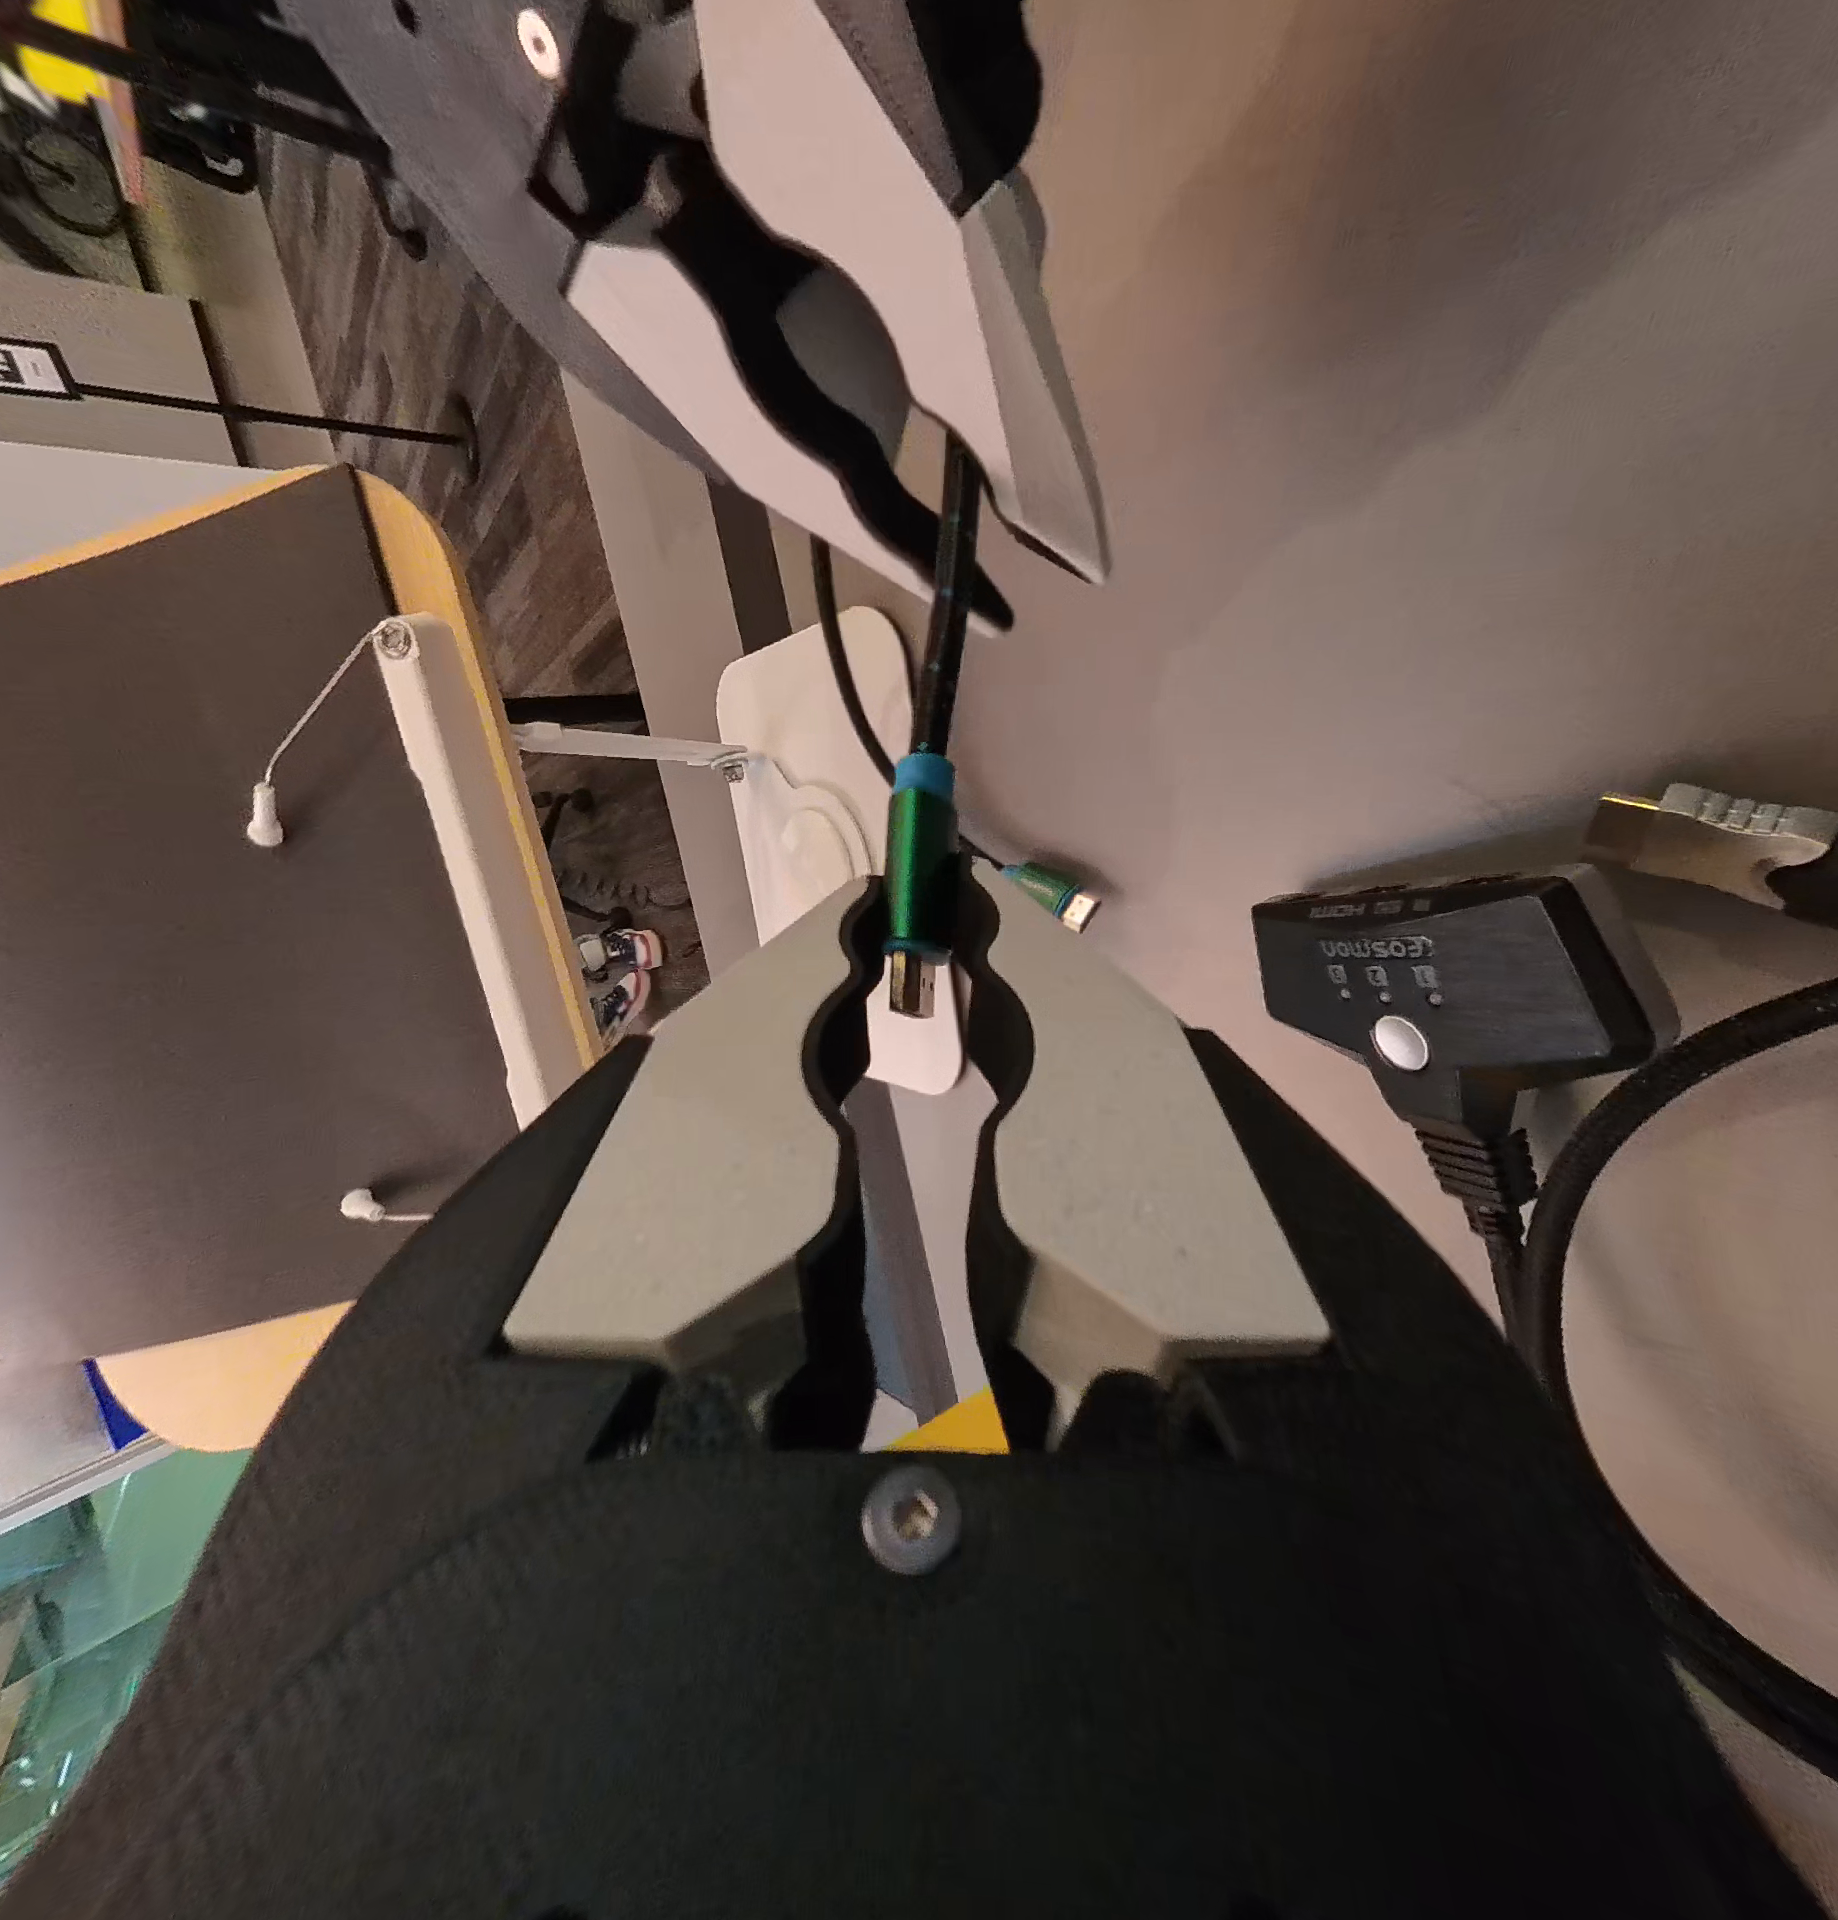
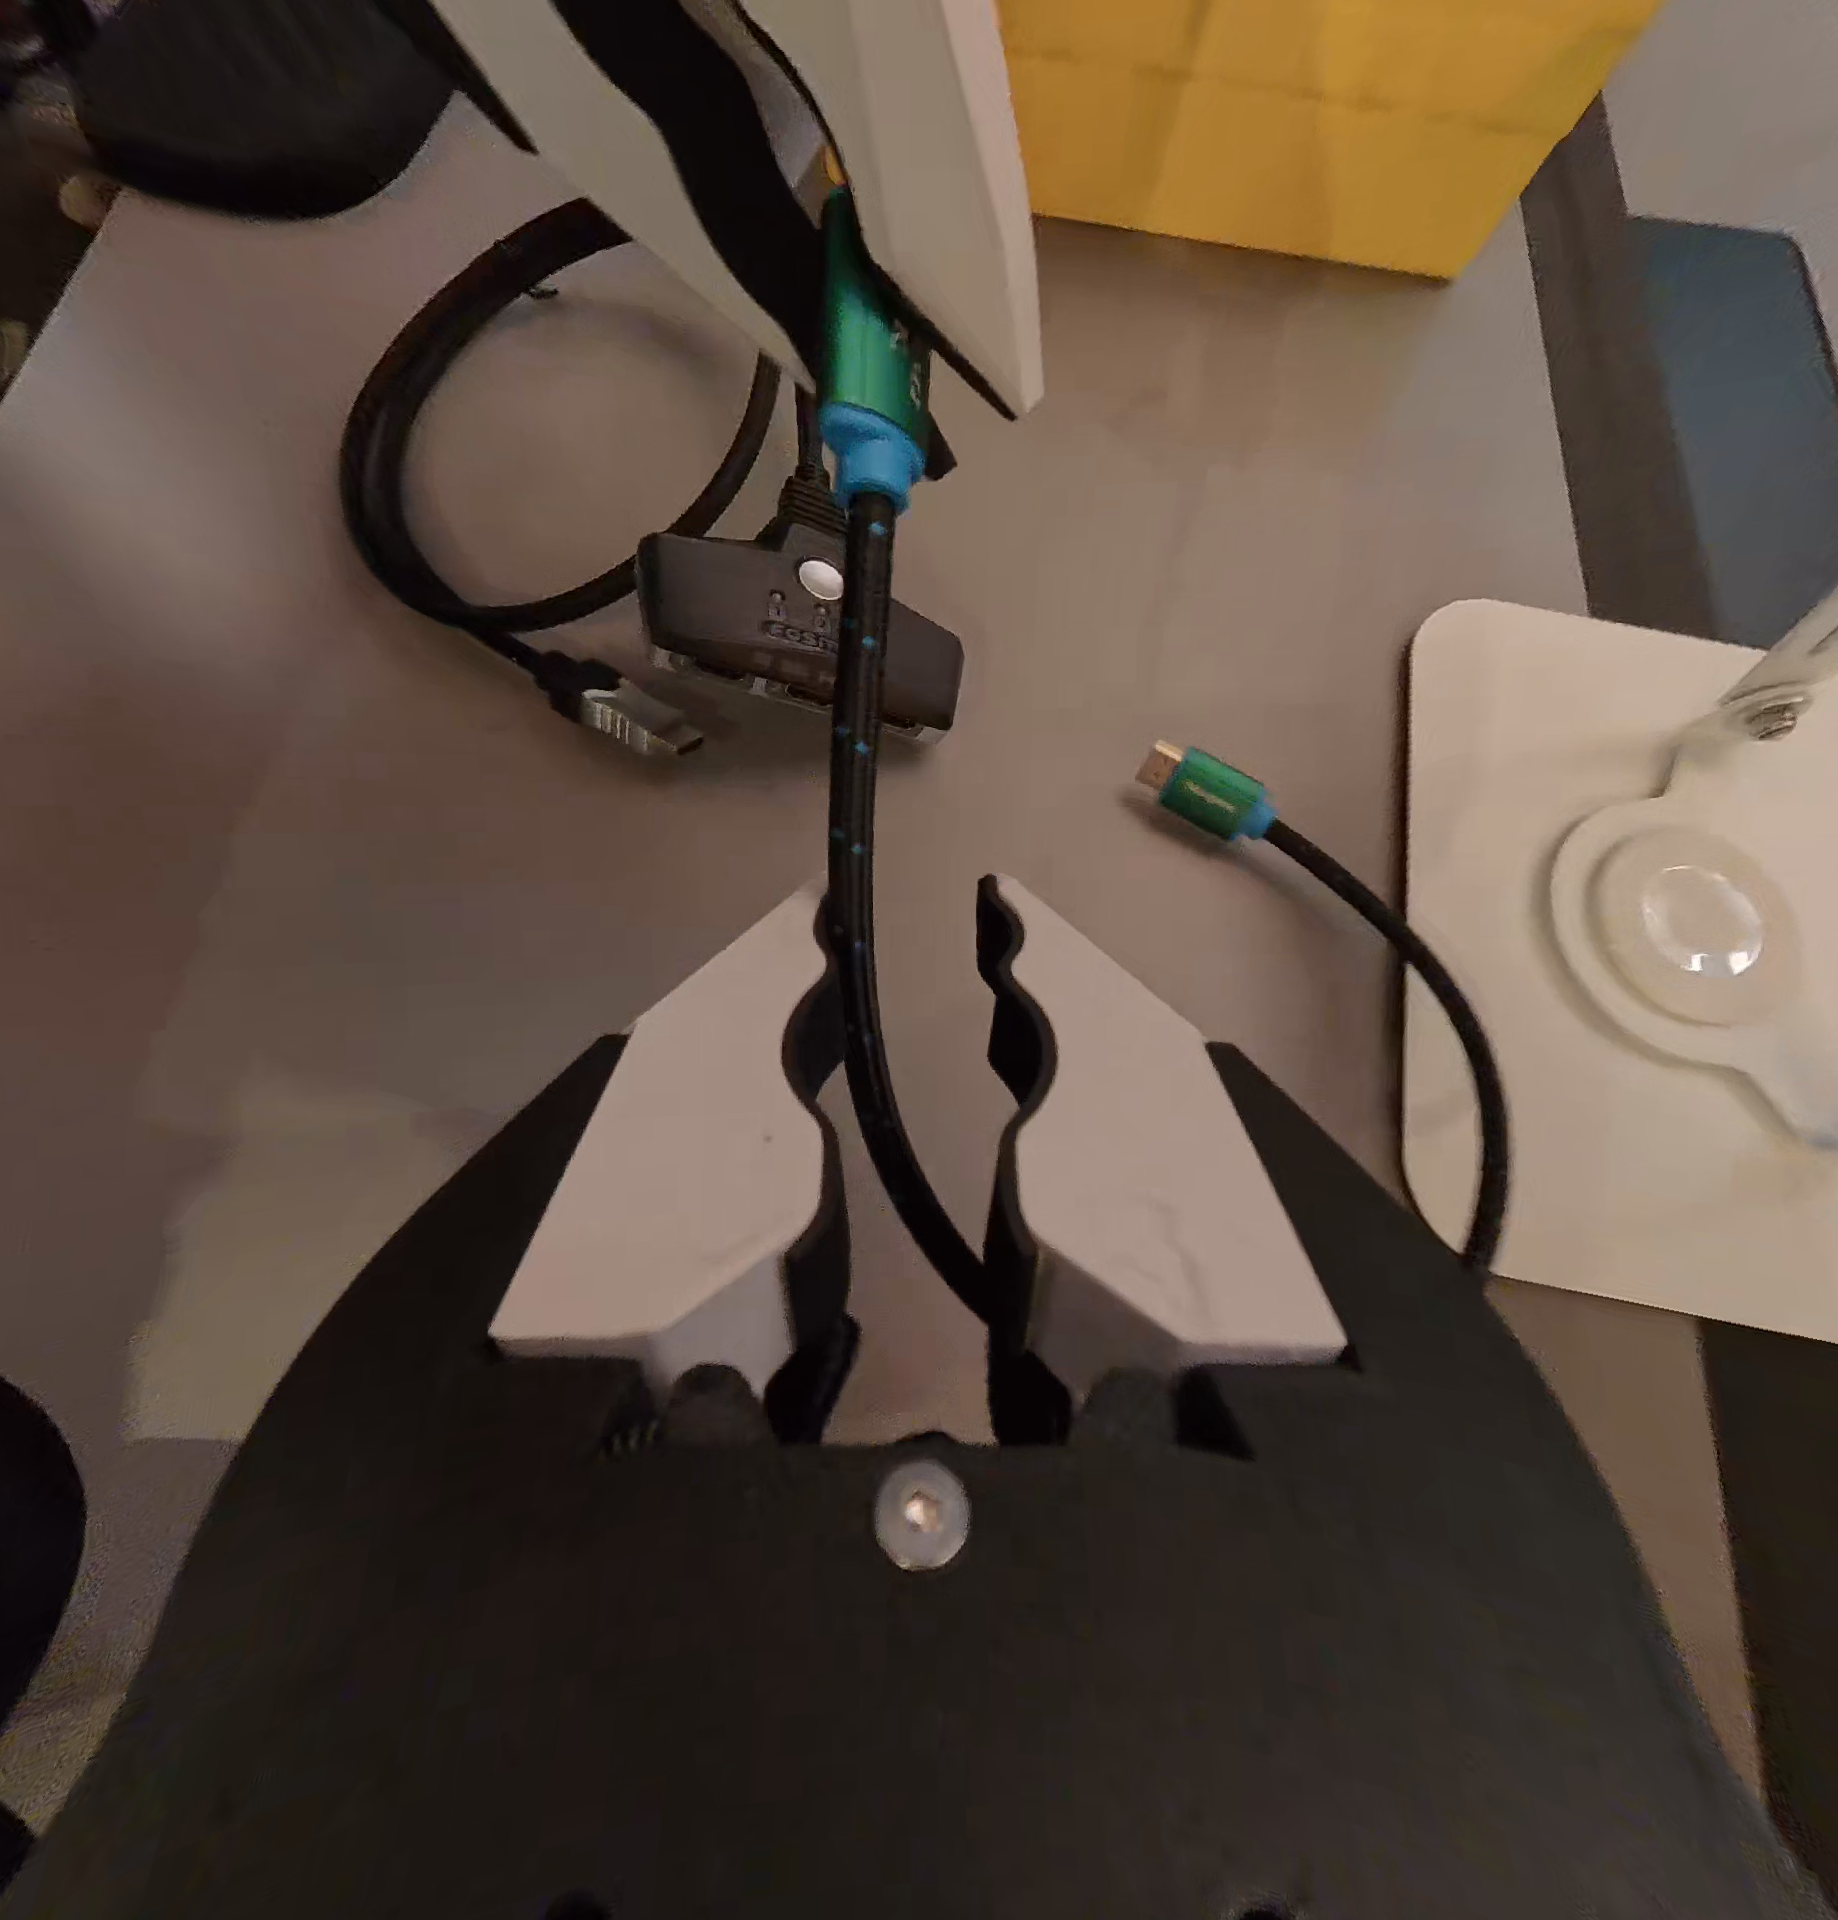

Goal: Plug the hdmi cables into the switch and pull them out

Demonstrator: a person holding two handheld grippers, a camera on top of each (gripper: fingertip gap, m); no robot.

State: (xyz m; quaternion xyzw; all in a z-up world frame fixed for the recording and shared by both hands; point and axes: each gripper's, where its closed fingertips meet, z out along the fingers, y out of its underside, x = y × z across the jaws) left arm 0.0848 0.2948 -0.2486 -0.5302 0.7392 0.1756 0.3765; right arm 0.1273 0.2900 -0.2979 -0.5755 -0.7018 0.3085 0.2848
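Note:
My left gripper [image 1: 920,899] is shut on a green HDMI plug [image 1: 917,883] with a blue collar, held above the table; it also shows at the top of the right wrist view [image 2: 873,343]. Its black braided cable [image 2: 853,831] runs loosely between the fingers of my right gripper [image 2: 899,894], which is open. The black HDMI switch [image 2: 790,623] lies on the grey table below the held plug and shows at the right of the left wrist view [image 1: 1445,977]. A second green plug [image 2: 1206,795] lies unplugged to the switch's right. A silver plug [image 2: 634,722] lies beside its ports.
The switch's own black cable [image 2: 427,499] loops behind it. A white lamp base [image 2: 1642,935] sits at the right, partly over the second cable. A yellow box [image 2: 1310,114] stands at the back. The table edge [image 1: 686,644] and a chair [image 1: 219,883] are at left. The gap from one gripper's tips to the other's is roughly 7 cm.

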